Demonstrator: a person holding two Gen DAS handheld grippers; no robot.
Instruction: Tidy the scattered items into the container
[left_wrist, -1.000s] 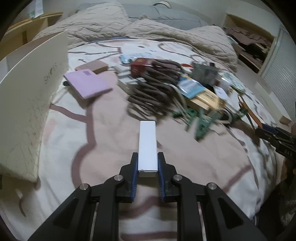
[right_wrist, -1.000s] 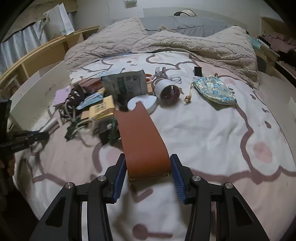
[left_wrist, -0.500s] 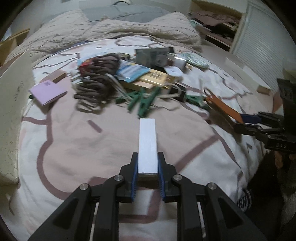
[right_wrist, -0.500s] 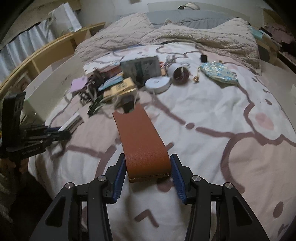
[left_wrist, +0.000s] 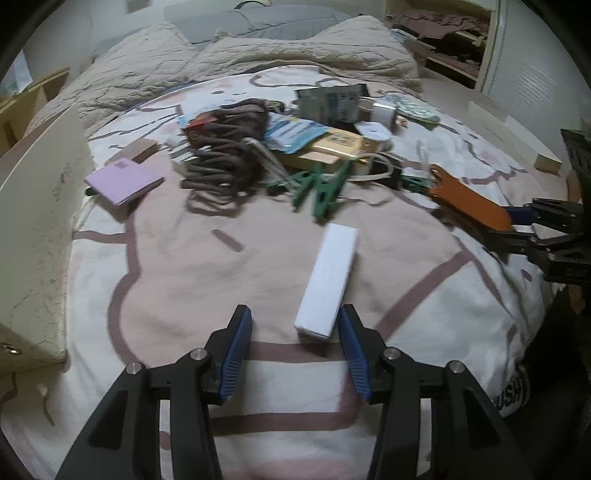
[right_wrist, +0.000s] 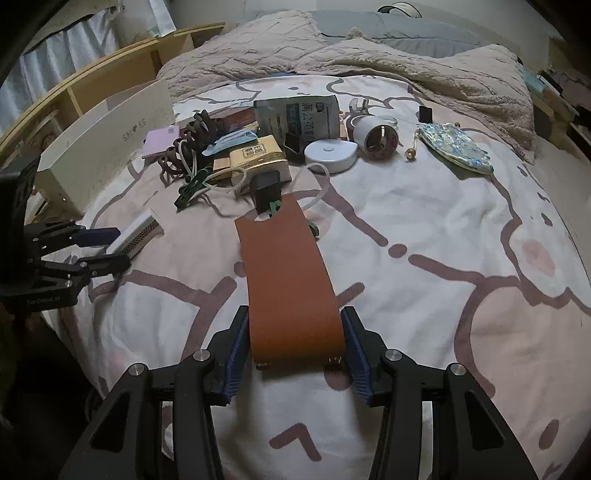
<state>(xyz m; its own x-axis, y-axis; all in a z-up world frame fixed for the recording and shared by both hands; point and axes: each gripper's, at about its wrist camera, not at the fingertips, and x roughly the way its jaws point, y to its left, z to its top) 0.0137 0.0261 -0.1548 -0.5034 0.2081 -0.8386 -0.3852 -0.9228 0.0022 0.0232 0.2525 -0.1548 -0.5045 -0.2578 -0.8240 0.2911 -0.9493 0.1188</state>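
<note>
left gripper jaws just opened, long white rectangular box loose between | right gripper jaws just widened around curved brown leather case

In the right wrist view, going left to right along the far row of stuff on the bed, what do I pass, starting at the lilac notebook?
Lilac notebook → brown coiled cord → yellow box → white round disc → white cup on its side → blue patterned pouch.
</note>
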